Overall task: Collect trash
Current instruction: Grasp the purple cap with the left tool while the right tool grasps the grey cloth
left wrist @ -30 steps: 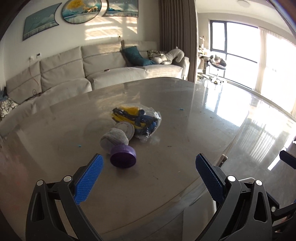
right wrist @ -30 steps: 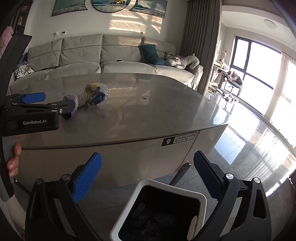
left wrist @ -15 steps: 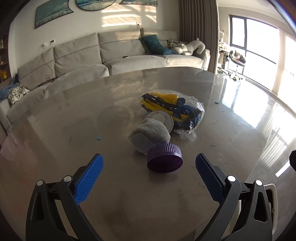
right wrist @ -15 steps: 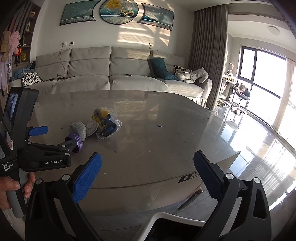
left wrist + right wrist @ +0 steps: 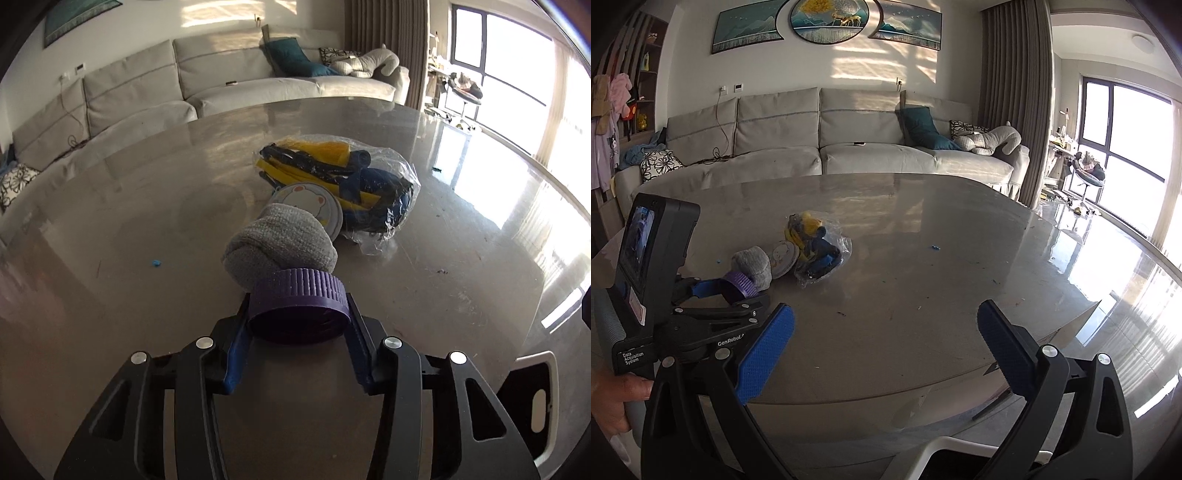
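Note:
My left gripper (image 5: 298,314) is shut on a purple ribbed cap (image 5: 297,303) on the grey table (image 5: 110,229); it also shows in the right wrist view (image 5: 740,287). Just behind the cap lie a grey cloth wad (image 5: 280,243), a round white lid with a bear face (image 5: 310,201) and a clear plastic bag of yellow and blue items (image 5: 343,181). In the right wrist view the wad (image 5: 752,264), lid (image 5: 783,256) and bag (image 5: 816,247) lie at left centre. My right gripper (image 5: 884,345) is open and empty, over the table's near edge.
A white-rimmed black bin (image 5: 945,458) stands below the table's near edge, also at the lower right of the left wrist view (image 5: 532,402). A grey sofa (image 5: 849,147) runs behind the table. Small blue scraps (image 5: 156,263) (image 5: 935,247) lie on the tabletop.
My left gripper moved forward to the purple cap and closed on it. My right gripper rose from the bin towards the table's near edge and stayed open.

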{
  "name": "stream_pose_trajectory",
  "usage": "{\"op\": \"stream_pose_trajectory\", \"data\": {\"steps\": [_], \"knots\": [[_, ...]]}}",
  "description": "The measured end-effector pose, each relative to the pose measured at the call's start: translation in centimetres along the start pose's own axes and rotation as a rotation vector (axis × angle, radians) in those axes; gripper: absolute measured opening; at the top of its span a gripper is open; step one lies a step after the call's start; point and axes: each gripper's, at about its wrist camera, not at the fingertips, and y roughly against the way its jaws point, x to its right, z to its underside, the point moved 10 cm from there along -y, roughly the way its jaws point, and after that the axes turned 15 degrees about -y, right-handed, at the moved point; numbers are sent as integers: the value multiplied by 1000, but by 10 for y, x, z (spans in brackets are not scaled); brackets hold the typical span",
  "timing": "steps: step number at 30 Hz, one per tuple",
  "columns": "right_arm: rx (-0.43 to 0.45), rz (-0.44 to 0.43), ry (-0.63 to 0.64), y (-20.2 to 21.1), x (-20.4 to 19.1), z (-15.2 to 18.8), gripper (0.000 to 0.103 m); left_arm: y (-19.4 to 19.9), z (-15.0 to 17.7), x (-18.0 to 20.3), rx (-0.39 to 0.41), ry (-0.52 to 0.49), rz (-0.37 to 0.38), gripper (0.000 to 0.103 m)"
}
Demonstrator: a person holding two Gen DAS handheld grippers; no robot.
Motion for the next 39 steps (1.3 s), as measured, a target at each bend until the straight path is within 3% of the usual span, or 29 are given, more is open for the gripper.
{"op": "stream_pose_trajectory", "data": {"steps": [2,13,15,23,35,37,39], "knots": [[-5,-6,-2,-1,-1,2,99,4,0,-1,3,19,18,45],[-13,-99,4,-17,-47,-3,99,45,-1,-38,59,6,-79,45],[5,-81,21,-24,-58,-7,99,45,4,-48,44,10,-98,45],[-31,-186,42,-59,-111,-11,99,48,19,-88,35,73,-137,45],[-100,-233,45,-81,-144,1,98,41,30,-120,19,156,-149,45],[-124,-245,47,-86,-150,5,94,40,32,-123,16,163,-151,45],[-159,-236,68,-93,-157,11,64,40,33,-125,14,167,-152,45]]}}
